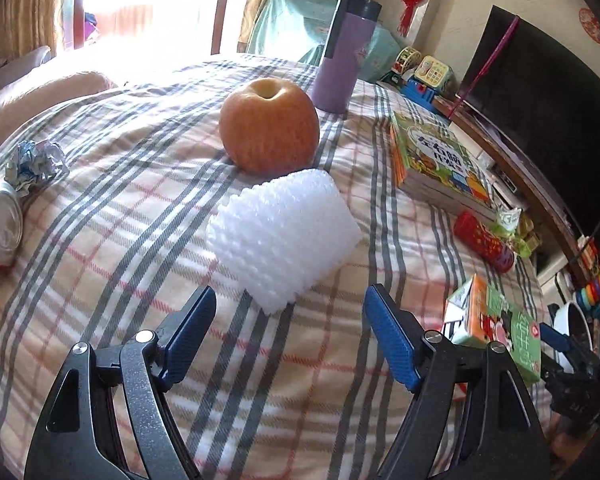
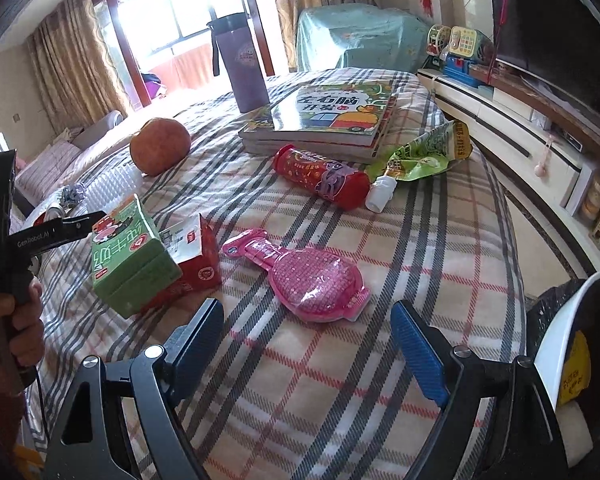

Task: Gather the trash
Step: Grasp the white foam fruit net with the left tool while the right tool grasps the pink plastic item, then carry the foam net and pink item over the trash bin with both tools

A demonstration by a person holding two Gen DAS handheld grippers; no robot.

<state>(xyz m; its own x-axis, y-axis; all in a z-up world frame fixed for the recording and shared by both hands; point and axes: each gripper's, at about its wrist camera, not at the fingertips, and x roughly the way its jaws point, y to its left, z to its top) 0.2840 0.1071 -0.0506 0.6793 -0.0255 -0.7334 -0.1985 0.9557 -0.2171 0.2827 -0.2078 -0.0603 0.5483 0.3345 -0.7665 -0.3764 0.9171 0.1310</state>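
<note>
1. One white foam fruit net [image 1: 286,240] lies on the plaid bed [image 1: 140,208], just beyond the left claw [image 1: 290,320] and touching the near side of one orange-brown apple [image 1: 269,125].
2. Left claw: released, both blue pads apart with only blanket between them.
3. One crumpled paper ball [image 1: 36,162] and one flattened metal can [image 1: 2,222] lie near each other at the far left of the bed.
4. One green milk carton [image 2: 134,254] leans against one torn red carton [image 2: 198,258] on the near left in the right wrist view; their contents cannot be seen.
5. One pink packaged brush [image 2: 304,276] lies just beyond the right claw [image 2: 308,336], which is released and grasps nothing.
6. One red cylindrical tube [image 2: 322,176], one small white bottle [image 2: 382,194] and one green snack bag [image 2: 428,152] lie farther off, the bottle touching the tube's end.
7. One stack of picture books [image 2: 324,120], at least three, sits behind the tube; one purple lidded tumbler [image 2: 242,62] stands upright beyond it.
8. One white-rimmed bin [image 2: 560,336] with a dark liner stands off the bed at the near right; one yellow item shows inside.
9. A hand [image 2: 10,320] grips the left tool at the left edge.
</note>
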